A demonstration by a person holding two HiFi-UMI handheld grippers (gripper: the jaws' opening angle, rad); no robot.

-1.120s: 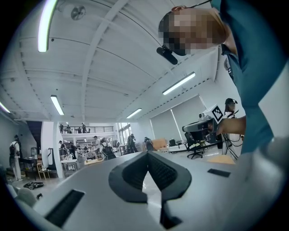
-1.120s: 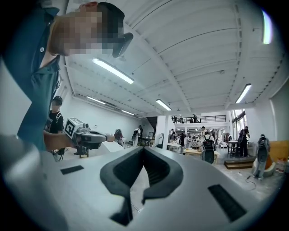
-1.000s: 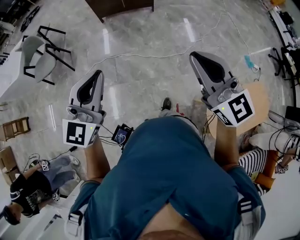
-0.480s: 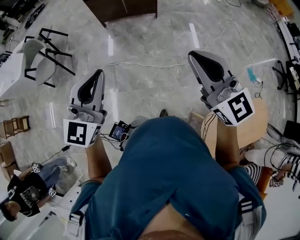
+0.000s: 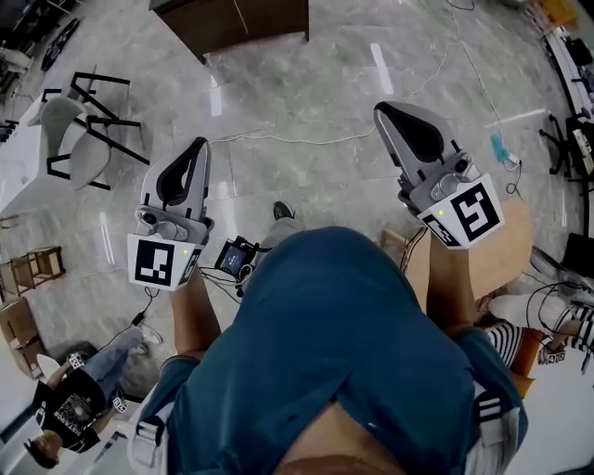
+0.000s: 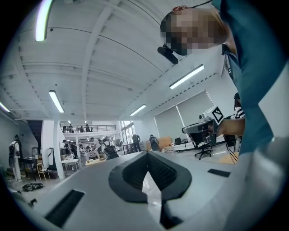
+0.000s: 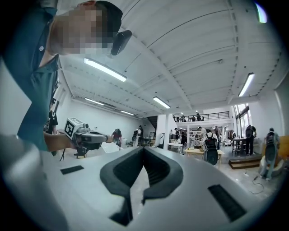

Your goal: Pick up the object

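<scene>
I hold both claws level above a polished grey marble floor (image 5: 306,102), glossy and streaked with lamp glare. My left claw (image 5: 192,148) has its ribbed black pads (image 6: 159,170) pressed together with nothing between them. My right claw (image 5: 387,111) is closed and empty too. A thin white cable (image 5: 306,139) snakes over the tiles. A dark wood cabinet (image 5: 237,19) stands ahead, curved grey chairs (image 5: 70,125) on black frames stand to my left, and a round tan tabletop (image 5: 506,246) is at my right. A white ceiling (image 6: 113,54) with strip lights spans the hall. I cannot tell which thing is the object.
</scene>
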